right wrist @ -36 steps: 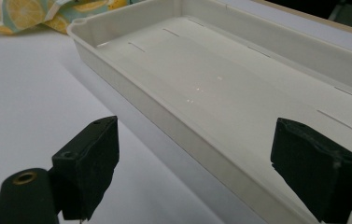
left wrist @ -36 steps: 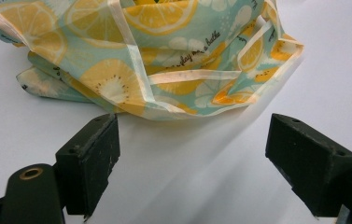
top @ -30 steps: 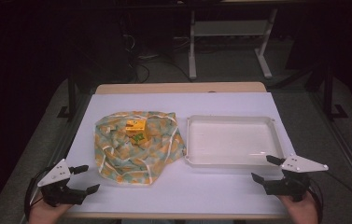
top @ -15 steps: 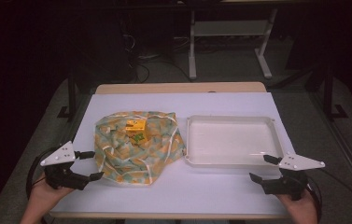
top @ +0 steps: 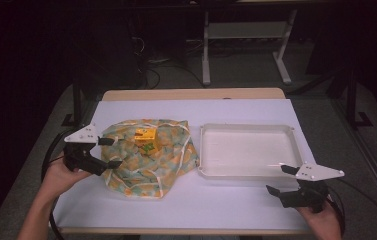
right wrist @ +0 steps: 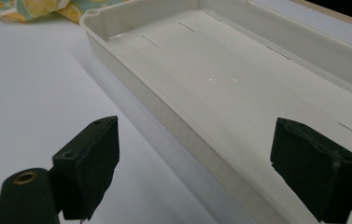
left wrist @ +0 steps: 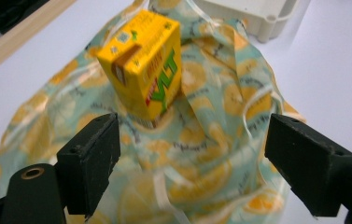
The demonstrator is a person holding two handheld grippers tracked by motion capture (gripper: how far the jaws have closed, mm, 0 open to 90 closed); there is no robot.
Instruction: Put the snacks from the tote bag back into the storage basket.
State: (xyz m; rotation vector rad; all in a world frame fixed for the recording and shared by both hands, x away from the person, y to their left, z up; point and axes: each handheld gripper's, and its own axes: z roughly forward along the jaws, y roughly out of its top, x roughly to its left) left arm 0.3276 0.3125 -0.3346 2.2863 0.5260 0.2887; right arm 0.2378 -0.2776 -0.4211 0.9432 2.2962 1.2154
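Small yellow juice box (left wrist: 143,65) standing a bit tilted on top of a crumpled cloth bag (left wrist: 211,154) with orange fruit printed on it, in the left half of the white table (top: 216,210). Same box (top: 145,135) near the middle of the bag (top: 148,160) in the high view. Left gripper (top: 104,152) at the bag's left edge, jaws wide apart, one on each side of the cloth, holding nothing, pointed at the box from near. Just right of the bag, a white tray (top: 203,150) with nothing in it, its corner close to the cloth. Right gripper (top: 282,179) low at the tray's near right corner, jaws wide apart too, holding nothing, looking along the tray's long wall (right wrist: 164,107). Dark floor past the table's far edge.
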